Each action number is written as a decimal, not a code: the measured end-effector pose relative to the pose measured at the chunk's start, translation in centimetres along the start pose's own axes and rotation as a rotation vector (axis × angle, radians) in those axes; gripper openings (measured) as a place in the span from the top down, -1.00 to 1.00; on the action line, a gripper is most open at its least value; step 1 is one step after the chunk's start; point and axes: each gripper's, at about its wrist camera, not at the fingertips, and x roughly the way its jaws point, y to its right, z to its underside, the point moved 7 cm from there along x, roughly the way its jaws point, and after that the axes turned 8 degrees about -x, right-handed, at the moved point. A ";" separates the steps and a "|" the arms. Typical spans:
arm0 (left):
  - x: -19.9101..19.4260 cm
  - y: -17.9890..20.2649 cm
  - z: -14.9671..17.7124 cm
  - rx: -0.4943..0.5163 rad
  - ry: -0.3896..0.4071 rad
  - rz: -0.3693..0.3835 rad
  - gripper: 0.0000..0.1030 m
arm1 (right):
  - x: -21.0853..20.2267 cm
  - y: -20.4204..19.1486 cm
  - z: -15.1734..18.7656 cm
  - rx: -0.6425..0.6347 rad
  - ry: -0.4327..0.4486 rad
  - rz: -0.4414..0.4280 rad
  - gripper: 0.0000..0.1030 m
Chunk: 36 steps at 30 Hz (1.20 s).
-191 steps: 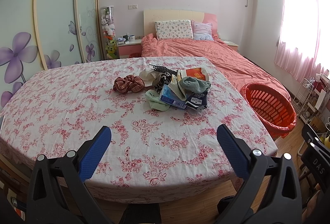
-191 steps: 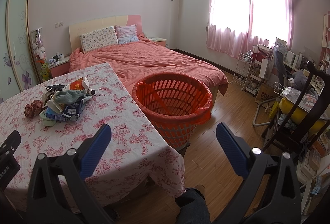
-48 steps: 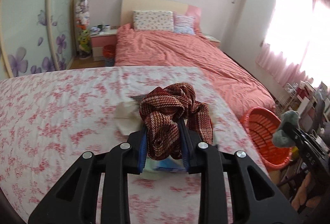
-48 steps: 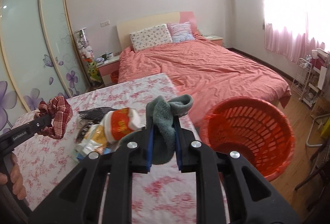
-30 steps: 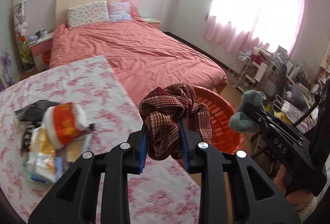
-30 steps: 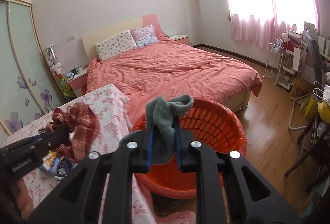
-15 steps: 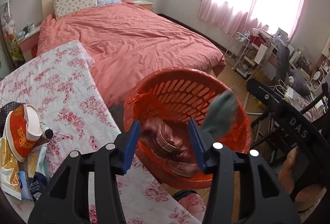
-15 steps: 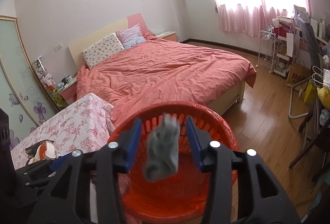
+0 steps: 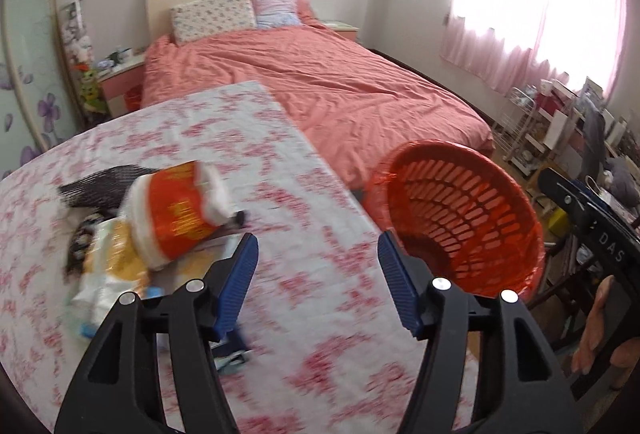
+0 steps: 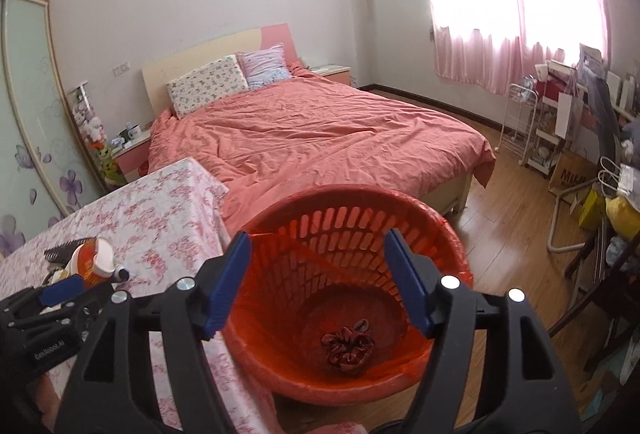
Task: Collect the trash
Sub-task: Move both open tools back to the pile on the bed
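On the left, the leftover trash lies in a loose heap on the worktop (image 9: 328,298), which wears a white cloth printed with pink flowers. Topmost is an orange-and-white paper cup (image 9: 176,214), tipped on its side with its long axis running from lower left to upper right and its torn mouth toward the bed. A black comb (image 9: 100,186) lies behind it and a yellow-and-white crinkled wrapper (image 9: 112,270) in front.

The left gripper (image 9: 318,282) hovers above the worktop's right part, tilted down, its blue-padded jaws opening with nothing between them.

Further right, the round orange plastic basket (image 10: 352,222) with a slotted wall stands on the wooden floor just beside the worktop's edge. A dark red checked fabric scrunchie (image 10: 348,348) lies crumpled at its bottom.

The right gripper (image 10: 318,278) hangs over the basket's mouth, pointing down into it, its jaws opening and empty. A hand (image 9: 600,330) grips its black handle.

Behind stands a bed (image 10: 320,138) with a coral-pink cover, and pink curtains (image 10: 520,6) hang at the bright window.
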 end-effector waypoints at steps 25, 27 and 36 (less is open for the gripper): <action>-5.3 -22.9 2.7 -0.312 0.116 -0.321 -0.49 | 4.2 -25.0 5.8 -0.242 -0.219 -0.315 -0.23; -5.2 -23.3 3.4 -0.314 0.112 -0.313 -0.49 | 5.2 -25.6 6.4 -0.239 -0.254 -0.319 -0.14; -3.9 -23.2 3.3 -0.340 0.079 -0.230 -0.48 | 5.6 -26.6 7.5 -0.230 -0.279 -0.390 0.41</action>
